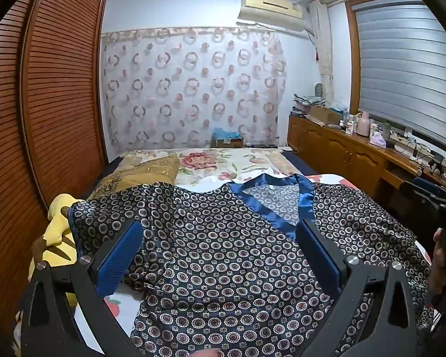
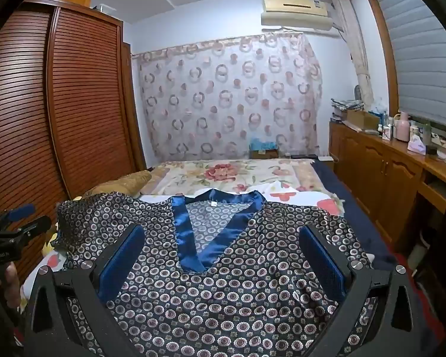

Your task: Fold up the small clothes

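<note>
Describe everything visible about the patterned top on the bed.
The top is dark, glossy, satin-like fabric printed with small rings and rosettes, with a plain blue V-neck band and a small white label inside the collar. It lies spread flat and face up on the bed, neck toward the far end, both sleeves out to the sides, slightly rumpled. Its left sleeve drapes over a yellow cloth. Neither open claw grips it.
</note>
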A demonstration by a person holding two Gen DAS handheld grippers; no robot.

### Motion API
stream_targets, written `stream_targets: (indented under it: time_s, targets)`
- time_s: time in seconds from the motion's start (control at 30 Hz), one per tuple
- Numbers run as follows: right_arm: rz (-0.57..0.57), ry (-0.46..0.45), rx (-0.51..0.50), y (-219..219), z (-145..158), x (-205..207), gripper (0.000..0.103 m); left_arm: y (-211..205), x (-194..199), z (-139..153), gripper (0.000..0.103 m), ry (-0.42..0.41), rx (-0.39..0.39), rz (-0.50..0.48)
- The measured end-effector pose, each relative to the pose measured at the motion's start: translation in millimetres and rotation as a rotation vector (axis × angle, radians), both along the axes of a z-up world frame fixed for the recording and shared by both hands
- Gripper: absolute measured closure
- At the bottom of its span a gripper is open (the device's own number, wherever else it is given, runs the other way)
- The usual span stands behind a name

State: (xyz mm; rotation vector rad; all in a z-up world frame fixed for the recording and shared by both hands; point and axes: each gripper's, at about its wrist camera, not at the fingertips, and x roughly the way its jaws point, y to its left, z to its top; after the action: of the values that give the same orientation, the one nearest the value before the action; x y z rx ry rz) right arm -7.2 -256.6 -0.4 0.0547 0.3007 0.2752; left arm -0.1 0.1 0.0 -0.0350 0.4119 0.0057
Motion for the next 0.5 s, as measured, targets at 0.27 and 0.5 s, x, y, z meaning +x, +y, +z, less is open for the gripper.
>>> stream_targets:
  time_s: [0.27, 0.5]
  targets:
    - [0.002, -0.005, 0.005, -0.1, -0.6, -1.1, 0.0, 0.0, -0.7, 0.1, 0.0, -0.005, 0.01, 0.003]
    - [0.002, -0.004, 0.001, 2.5, 0.3, -1.0, 0.0, 6.0, -4.4, 5.2, 0.0, -0.002, 0.012, 0.004]
